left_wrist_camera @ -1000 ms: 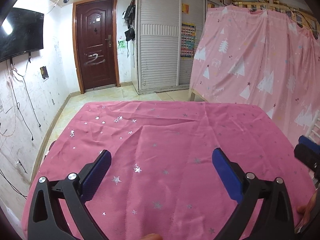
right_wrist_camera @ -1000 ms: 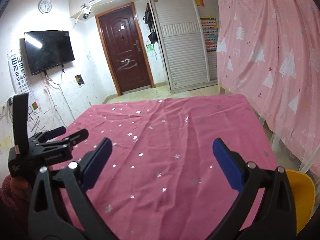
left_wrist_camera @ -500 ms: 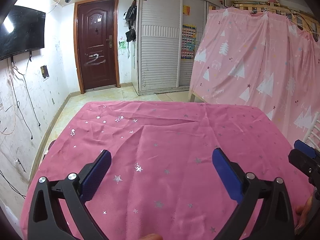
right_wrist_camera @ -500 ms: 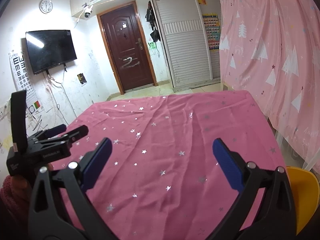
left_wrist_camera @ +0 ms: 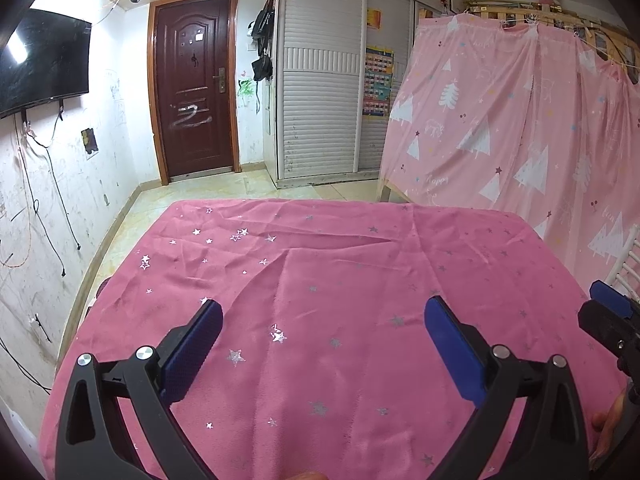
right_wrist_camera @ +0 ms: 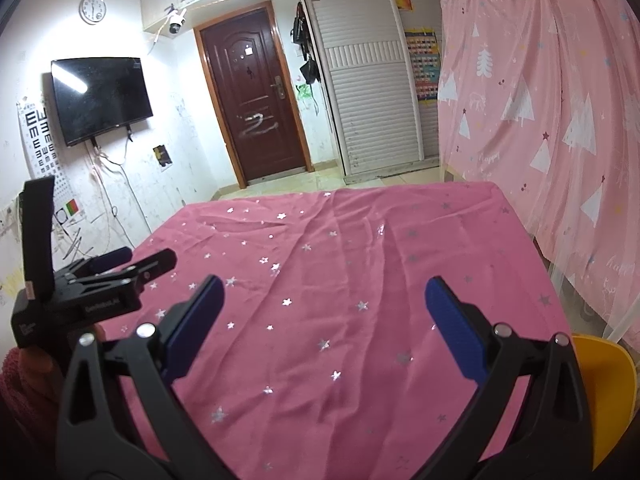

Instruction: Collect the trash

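A small room with a dark door [left_wrist_camera: 195, 92], a wall television [right_wrist_camera: 102, 98], white slatted cupboards [left_wrist_camera: 320, 92] and a pink tree-print curtain [left_wrist_camera: 520, 132] surrounds a table covered by a pink cloth [left_wrist_camera: 340, 280] strewn with silver stars. No trash shows anywhere on that cloth in either wrist view, so the relation the next move hangs on cannot be fixed: there is no piece to place ahead, left or right of either tool, no long axis to line up with, and no way to say which hand is nearer. The only thing off the table that might matter is a yellow rounded object [right_wrist_camera: 604, 392] at the near right edge of the right wrist view, beside the table; whether it is a bin or a seat cannot be told. The left tool [left_wrist_camera: 322, 344] is held low over the near part of the cloth, pointing toward the door, its blue-padded fingers [left_wrist_camera: 192, 350] spread wide with nothing between them. The right tool [right_wrist_camera: 324, 322] sits just to its right in much the same pose, level and forward, likewise wide open and empty. Judging from this, the trash must first be found, probably by turning the cameras away from the table.
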A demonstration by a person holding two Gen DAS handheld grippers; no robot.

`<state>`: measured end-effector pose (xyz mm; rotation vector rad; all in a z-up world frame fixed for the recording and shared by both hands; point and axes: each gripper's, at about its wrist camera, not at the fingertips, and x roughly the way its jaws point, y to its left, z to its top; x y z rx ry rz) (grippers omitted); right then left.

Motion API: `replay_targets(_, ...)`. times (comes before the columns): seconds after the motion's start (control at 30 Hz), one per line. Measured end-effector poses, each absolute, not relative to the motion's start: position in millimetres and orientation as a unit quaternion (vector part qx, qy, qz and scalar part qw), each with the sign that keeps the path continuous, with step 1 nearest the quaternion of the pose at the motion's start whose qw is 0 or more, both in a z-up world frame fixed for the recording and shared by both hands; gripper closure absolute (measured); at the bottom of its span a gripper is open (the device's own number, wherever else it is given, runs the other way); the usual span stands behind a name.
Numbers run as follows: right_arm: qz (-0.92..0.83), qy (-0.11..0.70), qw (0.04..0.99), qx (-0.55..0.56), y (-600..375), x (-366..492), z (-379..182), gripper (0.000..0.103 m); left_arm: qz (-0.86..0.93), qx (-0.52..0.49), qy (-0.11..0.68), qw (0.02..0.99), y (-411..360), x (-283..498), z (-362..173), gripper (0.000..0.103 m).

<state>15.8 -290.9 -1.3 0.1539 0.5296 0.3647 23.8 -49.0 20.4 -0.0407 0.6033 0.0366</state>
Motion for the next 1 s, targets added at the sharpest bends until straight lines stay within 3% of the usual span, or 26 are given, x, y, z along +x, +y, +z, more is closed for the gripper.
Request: replay_targets(1.0, 0.171, 0.273, 0.944, 0.076, -288.6, 18.8, -4.0, 0.006, 0.018, -0.029, 0.309, 0.951, -43.0, 27.8, 18.4, 0.009)
